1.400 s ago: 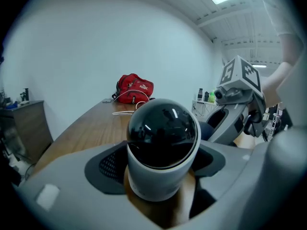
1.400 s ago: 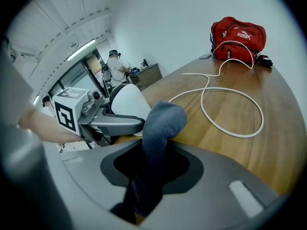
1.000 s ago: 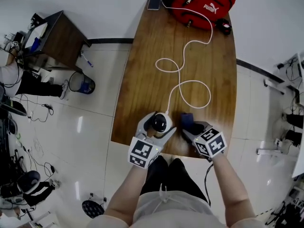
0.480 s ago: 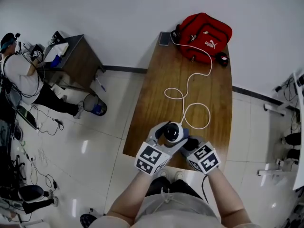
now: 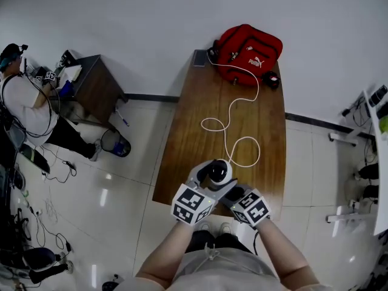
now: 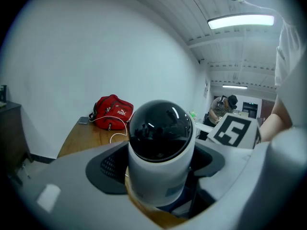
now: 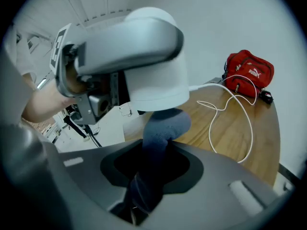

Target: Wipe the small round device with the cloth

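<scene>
Left claw [image 5: 212, 176] is seen in the head view clamped on the small round white device with a black dome [image 5: 219, 171], at the near end of the long wooden bench [image 5: 267, 132]; the right claw [image 5: 235, 194] is placed just beside it. A white cable [image 5: 233, 123] is laid along the bench towards a red fabric bag [image 5: 247, 52]. In the left gripper view, the device [image 6: 160, 143] is gripped between both jaws. In the right gripper view, a dark blue cloth [image 7: 160, 128] is pinched between the right claw's jaws, its top pressed against the device's underside.
</scene>
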Demonstrator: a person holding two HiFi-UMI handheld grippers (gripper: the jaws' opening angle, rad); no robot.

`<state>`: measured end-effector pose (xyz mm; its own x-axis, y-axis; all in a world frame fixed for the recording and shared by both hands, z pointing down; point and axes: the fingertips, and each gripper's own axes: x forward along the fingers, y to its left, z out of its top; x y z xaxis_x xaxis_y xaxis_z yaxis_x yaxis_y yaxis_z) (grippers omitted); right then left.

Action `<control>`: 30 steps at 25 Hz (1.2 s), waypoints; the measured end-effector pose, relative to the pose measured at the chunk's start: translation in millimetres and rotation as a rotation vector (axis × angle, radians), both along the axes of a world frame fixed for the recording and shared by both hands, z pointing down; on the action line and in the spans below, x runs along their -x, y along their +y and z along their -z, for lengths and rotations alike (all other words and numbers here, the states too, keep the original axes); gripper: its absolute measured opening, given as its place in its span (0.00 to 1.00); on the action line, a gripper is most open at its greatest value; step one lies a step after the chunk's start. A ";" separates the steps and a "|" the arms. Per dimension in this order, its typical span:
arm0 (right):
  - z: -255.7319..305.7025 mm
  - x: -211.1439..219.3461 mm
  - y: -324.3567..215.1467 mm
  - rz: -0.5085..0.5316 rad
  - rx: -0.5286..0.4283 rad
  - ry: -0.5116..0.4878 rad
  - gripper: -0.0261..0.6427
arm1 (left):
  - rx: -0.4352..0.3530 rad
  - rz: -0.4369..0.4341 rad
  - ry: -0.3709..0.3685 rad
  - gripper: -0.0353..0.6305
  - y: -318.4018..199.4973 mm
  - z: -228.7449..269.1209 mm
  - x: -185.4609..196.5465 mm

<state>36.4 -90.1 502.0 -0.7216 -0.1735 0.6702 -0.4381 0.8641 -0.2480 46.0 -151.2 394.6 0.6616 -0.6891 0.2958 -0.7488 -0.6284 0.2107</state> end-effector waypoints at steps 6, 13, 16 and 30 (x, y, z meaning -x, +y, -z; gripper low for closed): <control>13.5 1.6 -22.7 -0.099 -0.064 -0.045 0.21 | -0.016 -0.028 0.003 0.61 4.8 11.8 -12.5; 27.8 16.3 0.8 -0.048 -0.091 -0.136 0.21 | -0.004 -0.018 0.022 0.61 1.5 5.5 -9.6; 35.8 17.4 10.5 -0.022 -0.086 -0.143 0.21 | 0.015 -0.026 0.040 0.61 1.9 -0.2 -5.3; 0.9 -66.1 -48.1 -0.342 -0.023 -0.001 0.21 | 0.146 0.054 -0.067 0.62 -6.8 -105.5 18.1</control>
